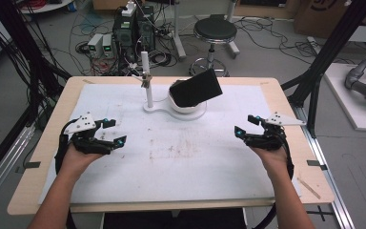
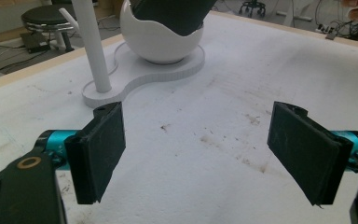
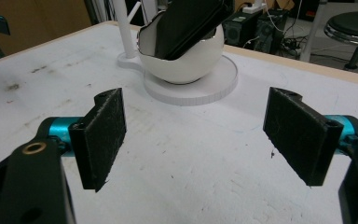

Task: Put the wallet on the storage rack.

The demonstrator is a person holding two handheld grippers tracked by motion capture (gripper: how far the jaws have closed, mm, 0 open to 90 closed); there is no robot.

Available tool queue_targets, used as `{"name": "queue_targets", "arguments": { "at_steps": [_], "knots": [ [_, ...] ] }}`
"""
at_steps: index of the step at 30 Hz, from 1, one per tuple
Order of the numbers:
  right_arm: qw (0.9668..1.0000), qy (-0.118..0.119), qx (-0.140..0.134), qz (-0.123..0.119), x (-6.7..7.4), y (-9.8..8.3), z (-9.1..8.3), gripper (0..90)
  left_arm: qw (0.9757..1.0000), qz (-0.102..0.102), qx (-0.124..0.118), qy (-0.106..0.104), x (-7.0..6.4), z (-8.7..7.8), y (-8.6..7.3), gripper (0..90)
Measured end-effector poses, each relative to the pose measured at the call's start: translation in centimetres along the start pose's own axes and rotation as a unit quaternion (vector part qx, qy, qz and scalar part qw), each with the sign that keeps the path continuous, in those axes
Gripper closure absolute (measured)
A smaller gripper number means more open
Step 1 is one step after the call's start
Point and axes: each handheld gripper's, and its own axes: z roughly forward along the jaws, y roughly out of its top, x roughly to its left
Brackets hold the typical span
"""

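Note:
A white round bowl (image 1: pixel 187 106) stands on a white base plate with a thin upright post (image 1: pixel 147 81) at the back middle of the table. A black flat slab (image 1: pixel 196 88) leans out of the bowl. The bowl (image 2: pixel 161 39) and the post (image 2: pixel 92 44) lie ahead of my left gripper (image 2: pixel 205 149), whose jaws are open with nothing between them. My right gripper (image 3: pixel 200 137) is open and bare too, facing the bowl (image 3: pixel 186 56) and the slab (image 3: pixel 189 23). From above, the left gripper (image 1: pixel 113 131) rests low at the table's left, the right gripper (image 1: pixel 246 125) at its right.
A stained white mat (image 1: pixel 171 148) covers the wooden table (image 1: pixel 43 157). Behind the table are a black stool (image 1: pixel 214 33), computer boxes and many cables on the floor. Black frame posts (image 1: pixel 324 52) rise at the right.

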Motion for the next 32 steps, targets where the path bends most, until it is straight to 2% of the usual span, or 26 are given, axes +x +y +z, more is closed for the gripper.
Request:
{"name": "queue_targets", "arguments": {
  "at_steps": [7, 15, 24, 32],
  "knots": [
    [0.9999, 0.000, 0.007, -0.007, 0.3, -0.1, 0.4, 21.6, 0.9999, 0.011, -0.002, 0.009, -0.2, -0.4, 0.0, 19.2],
    [0.9999, 0.003, 0.014, -0.006, 0.4, -0.1, 0.9, 21.6, 0.9998, 0.005, -0.007, 0.018, 0.0, -1.0, -0.2, 19.2],
    [0.9999, 0.002, 0.014, -0.002, 0.2, -0.2, 0.9, 21.6, 0.9999, 0.001, 0.006, 0.014, 0.1, -0.6, -0.6, 19.2],
    [0.9999, -0.002, 0.013, 0.001, 0.0, -0.3, 0.9, 21.6, 0.9998, -0.006, 0.006, 0.018, 0.3, -0.7, -0.6, 19.2]
  ]
}}
